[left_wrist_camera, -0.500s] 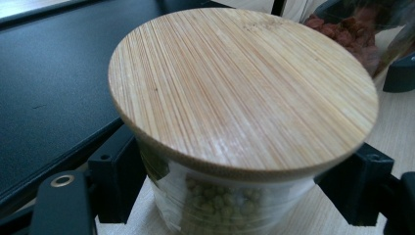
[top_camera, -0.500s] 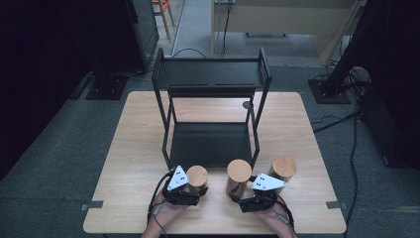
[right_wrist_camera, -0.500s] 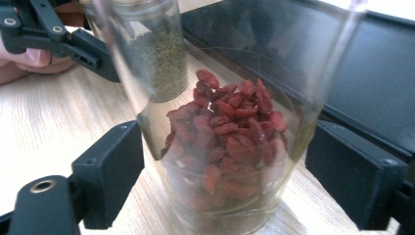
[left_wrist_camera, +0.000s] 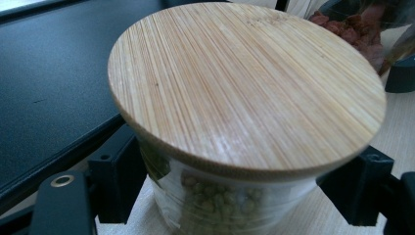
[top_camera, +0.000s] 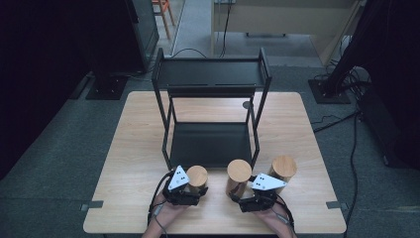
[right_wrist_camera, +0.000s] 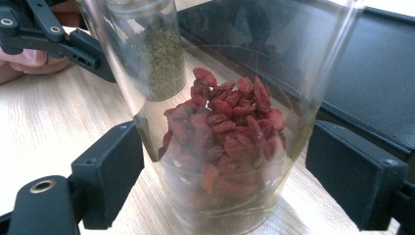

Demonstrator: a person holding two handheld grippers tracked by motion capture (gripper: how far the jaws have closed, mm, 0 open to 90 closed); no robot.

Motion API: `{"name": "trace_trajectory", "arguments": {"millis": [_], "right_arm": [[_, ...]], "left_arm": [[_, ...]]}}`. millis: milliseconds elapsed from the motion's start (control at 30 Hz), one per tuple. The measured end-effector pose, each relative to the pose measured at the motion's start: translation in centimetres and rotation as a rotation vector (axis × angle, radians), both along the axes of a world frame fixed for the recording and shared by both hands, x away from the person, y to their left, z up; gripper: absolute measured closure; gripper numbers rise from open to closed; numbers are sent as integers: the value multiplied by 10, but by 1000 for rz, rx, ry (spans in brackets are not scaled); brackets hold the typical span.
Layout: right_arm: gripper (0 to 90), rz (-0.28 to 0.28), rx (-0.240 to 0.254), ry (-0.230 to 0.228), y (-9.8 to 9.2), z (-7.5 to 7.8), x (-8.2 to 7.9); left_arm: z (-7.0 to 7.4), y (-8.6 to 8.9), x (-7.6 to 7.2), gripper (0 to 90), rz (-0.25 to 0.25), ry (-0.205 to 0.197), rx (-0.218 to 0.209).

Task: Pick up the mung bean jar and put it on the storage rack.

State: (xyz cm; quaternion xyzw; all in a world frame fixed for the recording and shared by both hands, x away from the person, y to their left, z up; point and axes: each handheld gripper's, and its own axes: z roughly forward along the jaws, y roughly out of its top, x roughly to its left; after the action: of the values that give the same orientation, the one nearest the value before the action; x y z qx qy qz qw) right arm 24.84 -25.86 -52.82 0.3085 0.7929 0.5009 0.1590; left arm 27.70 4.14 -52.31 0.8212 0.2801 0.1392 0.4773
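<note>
Each upright jar stands directly between its own gripper's spread jaws at the table's near edge: the green-bean jar (left_wrist_camera: 230, 196) inside the left gripper (top_camera: 190, 191), the red-berry jar (right_wrist_camera: 222, 142) inside the right gripper (top_camera: 247, 198), seemingly neither gripped yet

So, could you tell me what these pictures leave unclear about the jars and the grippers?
- Third jar, high view: its contents; the bamboo lid covers it from above.
- Green-bean jar, left gripper view: its base is cut off by the bottom edge, and whether the left gripper touches the glass is hidden under the lid's overhang.
- Red-berry jar, right gripper view: its lid is cut off by the top edge. The right gripper has gaps either side.
</note>
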Motion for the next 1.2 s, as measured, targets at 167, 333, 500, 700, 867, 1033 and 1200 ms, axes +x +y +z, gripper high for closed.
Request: {"name": "trace_trajectory", "arguments": {"millis": [167,333,500,700,867,1033,1200], "right_arm": [[144,-3,-3,-2,0,0,-1],[144,-8,-7,3,1,0,0],[144,-6,-4,7,1,0,0],[144,-6,-12,18,1,0,1],[144,-8,-10,15,1,0,1],[144,-12,-14,15,1,0,1],[145,-13,-15,19,2,0,1]], "left_arm": [[0,0,0,204,7,0,4],[0,-1,1,205,24,3,9],[0,-2,-1,249,26,-7,15],[0,-3,-2,253,28,-18,22],[0,-4,-2,254,27,-20,21],[0,-4,-2,255,21,-24,24],[1,-4,-3,256,17,-22,31]]}}
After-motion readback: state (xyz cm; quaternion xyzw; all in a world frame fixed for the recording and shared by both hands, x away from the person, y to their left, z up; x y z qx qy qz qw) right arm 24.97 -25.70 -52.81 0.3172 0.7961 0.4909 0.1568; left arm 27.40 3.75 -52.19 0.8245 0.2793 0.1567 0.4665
